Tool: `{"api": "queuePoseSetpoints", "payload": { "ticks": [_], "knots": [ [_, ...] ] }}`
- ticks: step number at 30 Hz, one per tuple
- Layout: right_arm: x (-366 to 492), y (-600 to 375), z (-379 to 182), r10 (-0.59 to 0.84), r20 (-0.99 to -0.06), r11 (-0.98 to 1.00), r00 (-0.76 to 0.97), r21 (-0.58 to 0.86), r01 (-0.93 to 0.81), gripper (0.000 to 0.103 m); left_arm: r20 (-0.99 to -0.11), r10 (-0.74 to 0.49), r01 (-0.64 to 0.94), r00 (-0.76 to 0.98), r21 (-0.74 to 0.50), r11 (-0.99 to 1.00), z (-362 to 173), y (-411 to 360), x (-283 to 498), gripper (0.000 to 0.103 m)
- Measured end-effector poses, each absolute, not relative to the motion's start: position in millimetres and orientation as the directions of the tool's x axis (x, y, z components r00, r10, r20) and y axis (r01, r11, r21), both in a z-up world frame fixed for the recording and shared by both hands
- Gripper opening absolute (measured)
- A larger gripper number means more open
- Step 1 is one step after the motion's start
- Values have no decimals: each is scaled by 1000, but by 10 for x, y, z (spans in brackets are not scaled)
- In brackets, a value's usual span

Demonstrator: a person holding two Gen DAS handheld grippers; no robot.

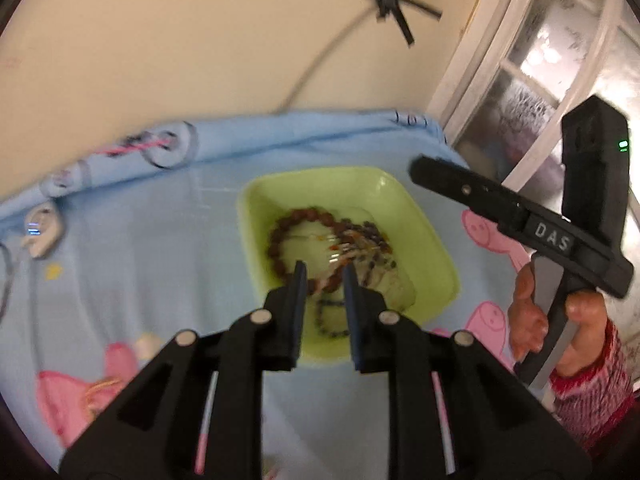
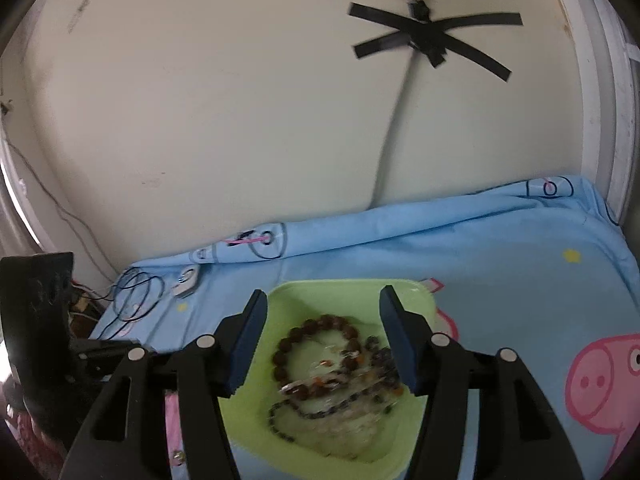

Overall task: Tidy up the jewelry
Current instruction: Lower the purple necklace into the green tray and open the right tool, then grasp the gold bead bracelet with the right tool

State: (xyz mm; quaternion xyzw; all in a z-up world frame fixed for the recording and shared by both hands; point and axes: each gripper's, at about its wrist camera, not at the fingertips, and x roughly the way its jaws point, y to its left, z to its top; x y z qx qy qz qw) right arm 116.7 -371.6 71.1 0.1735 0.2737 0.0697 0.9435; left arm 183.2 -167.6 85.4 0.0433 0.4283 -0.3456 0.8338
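Where cream wall [image 2: 240, 120] meets it, blue cartoon-pig cloth [image 2: 520, 248] covers the surface.

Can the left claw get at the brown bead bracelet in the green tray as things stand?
Probably yes. The left claw is slightly open just above the brown bead bracelet in the green tray. Nothing covers it, though other strands tangle over its right side, and the right claw hovers close.

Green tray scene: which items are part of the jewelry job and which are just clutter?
Job:
- green tray
- brown bead bracelet
- dark small-bead bracelet
- clear bead strands, tangled with them
- left claw, right claw, both open above the tray

Clutter:
- blue cartoon-pig cloth
- white gadget
- thin black wires
- black tape cross
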Motion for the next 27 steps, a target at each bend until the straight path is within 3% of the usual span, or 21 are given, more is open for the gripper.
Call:
{"api": "queuePoseSetpoints", "payload": {
  "ticks": [4,8,11,16,24,25,26,27],
  "knots": [
    [1018,-3477,783,294,-493,924,819,367,-111,34,-714,-479,564,510,-142,813,1057,-948,1661,17],
    [883,-3099,765,360,-500,917,787,345,-201,33,-726,-334,453,601,-35,891,1029,-269,1542,17],
    [814,-2742,650,404,-528,908,747,327,-261,26,-745,-272,389,609,-18,921,878,178,1396,17],
    [859,-2160,283,447,-623,894,642,316,-317,9,-770,-275,374,576,-51,926,528,515,1157,17],
    [1071,-1489,50,481,-708,873,518,328,-362,7,-790,-361,406,496,-157,900,172,435,994,17],
    [1069,-1465,48,480,-712,872,512,322,-370,7,-787,-376,419,490,-166,893,161,414,976,20],
    [1073,-1411,39,478,-719,870,504,311,-382,7,-785,-383,426,486,-170,888,153,401,971,33],
    [1080,-1365,23,477,-725,869,497,305,-390,7,-784,-385,431,487,-168,886,144,375,954,40]
  ]
}}
